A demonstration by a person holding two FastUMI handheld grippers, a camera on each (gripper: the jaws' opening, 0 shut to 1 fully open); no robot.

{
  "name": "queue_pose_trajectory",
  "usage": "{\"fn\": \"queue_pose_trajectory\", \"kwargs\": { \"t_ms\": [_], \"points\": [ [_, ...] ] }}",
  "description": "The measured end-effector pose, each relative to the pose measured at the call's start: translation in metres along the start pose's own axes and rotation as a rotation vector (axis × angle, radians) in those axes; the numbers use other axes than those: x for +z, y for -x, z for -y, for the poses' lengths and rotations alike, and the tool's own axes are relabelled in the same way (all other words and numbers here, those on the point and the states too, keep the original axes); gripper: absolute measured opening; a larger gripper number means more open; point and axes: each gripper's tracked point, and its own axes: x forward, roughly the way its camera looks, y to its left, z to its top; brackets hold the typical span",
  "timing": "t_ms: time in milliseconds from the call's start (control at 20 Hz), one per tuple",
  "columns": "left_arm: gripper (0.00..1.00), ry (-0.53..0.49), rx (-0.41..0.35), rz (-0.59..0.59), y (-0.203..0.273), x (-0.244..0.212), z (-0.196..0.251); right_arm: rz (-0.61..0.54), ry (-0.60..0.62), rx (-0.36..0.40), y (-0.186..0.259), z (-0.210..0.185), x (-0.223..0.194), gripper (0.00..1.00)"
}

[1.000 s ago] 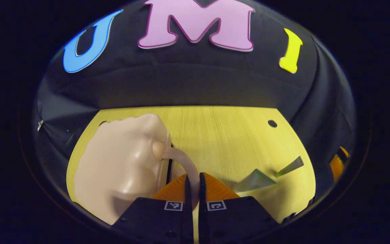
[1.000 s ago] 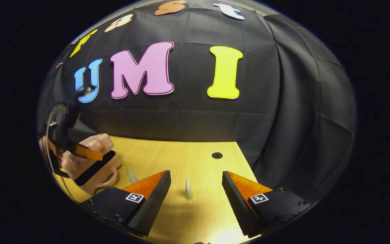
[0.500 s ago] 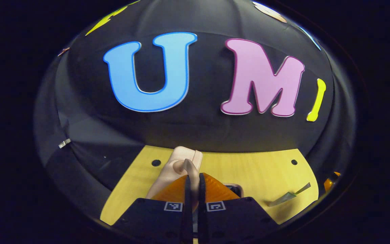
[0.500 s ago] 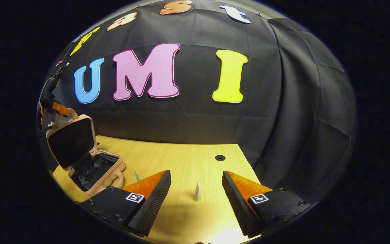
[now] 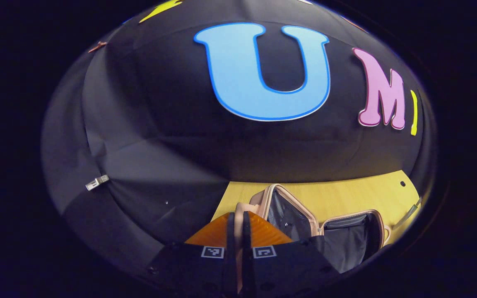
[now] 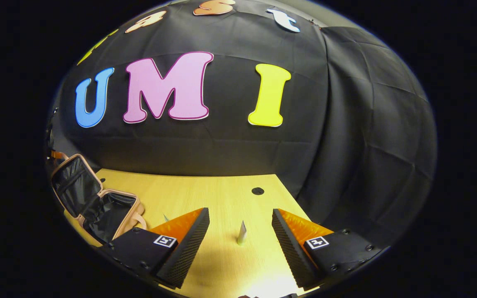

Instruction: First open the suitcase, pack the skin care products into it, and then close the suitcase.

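Plainly, the opening step is nearly finished: the suitcase (image 6: 97,203) lies open at the left end of the table (image 6: 218,194), its lid (image 6: 69,184) tipped back toward ten o'clock and its dark lining showing. In the left gripper view the left gripper (image 5: 238,219) has its fingers pressed together on the pale handle (image 5: 239,207) of that lid, which pokes out just above the fingertips, so it is pinching the handle and holding the lid up. The open case sits just to the gripper's three o'clock in that view.

The right gripper (image 6: 240,225) hangs low over the table with its fingers spread wide and nothing between them. Straight ahead at twelve o'clock, between the two fingers, a small tube (image 6: 242,232) stands on end on the wood; a second sliver of something pale (image 6: 166,217) peeks out beside its left finger, too small to name.

The next move, as I judge it, calls for the left gripper to let go of the handle once the lid rests back by itself, and for the right gripper to drop down and squeeze the tube gently near its middle, since a thin standing tube is likely to tip if nudged from one side, then carry it toward nine o'clock into the case.
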Motion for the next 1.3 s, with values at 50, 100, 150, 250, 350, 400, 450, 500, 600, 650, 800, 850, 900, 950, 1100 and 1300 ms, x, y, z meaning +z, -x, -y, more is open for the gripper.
{"fn": "queue_pose_trajectory", "kwargs": {
  "t_ms": [50,100,150,250,350,400,450,500,600,650,800,850,900,950,1100,1300],
  "points": [
    [0.11,0.005,-0.001,-0.029,-0.013,-0.018,-0.017,-0.003,0.0,-0.017,0.002,0.0,-0.003,0.96],
    [0.11,0.007,-0.001,-0.064,-0.025,-0.037,-0.031,-0.005,-0.006,-0.03,0.005,-0.001,-0.006,0.92],
    [0.11,0.025,-0.011,-0.104,-0.038,-0.061,-0.043,-0.007,-0.017,-0.044,0.007,0.0,-0.01,0.97],
    [0.11,0.094,-0.017,-0.164,-0.056,-0.098,-0.055,-0.014,-0.032,-0.061,0.009,0.001,-0.018,0.96],
    [0.11,0.152,-0.004,-0.181,-0.069,-0.123,-0.062,-0.018,-0.008,-0.088,0.009,0.008,-0.024,0.96],
    [0.11,0.16,0.022,-0.19,-0.073,-0.133,-0.069,-0.014,0.003,-0.096,0.008,0.01,-0.026,0.97],
    [0.11,0.166,0.052,-0.214,-0.075,-0.142,-0.074,-0.014,0.011,-0.103,0.006,0.012,-0.028,0.97],
    [0.18,0.158,0.105,-0.235,-0.074,-0.147,-0.081,-0.017,0.013,-0.104,0.005,0.014,-0.03,0.96],
    [0.31,0.158,0.162,-0.187,-0.065,-0.133,-0.082,-0.016,0.003,-0.103,0.003,0.014,-0.028,0.97],
    [0.38,0.17,0.15,-0.15,-0.061,-0.122,-0.076,-0.01,-0.011,-0.098,0.003,0.014,-0.025,0.96],
    [1.0,0.15,0.076,0.021,-0.023,-0.068,-0.026,0.025,-0.005,-0.073,0.001,0.012,-0.012,0.97],
    [0.99,0.126,0.073,0.081,-0.002,-0.044,-0.009,0.027,0.003,-0.06,0.0,0.012,-0.011,0.96],
    [0.96,0.111,0.067,0.127,0.019,-0.028,0.01,0.026,0.001,-0.046,0.0,0.013,-0.01,0.96],
    [0.96,0.104,0.057,0.164,0.04,-0.019,0.029,0.023,-0.011,-0.032,0.0,0.014,-0.01,0.96],
    [0.96,0.106,0.002,0.258,0.09,-0.007,0.12,0.004,-0.033,0.005,-0.003,0.018,-0.014,0.96],
    [0.96,0.173,-0.103,0.308,0.146,-0.023,0.25,-0.019,-0.029,0.063,-0.009,0.023,-0.022,0.96]
  ]
}}
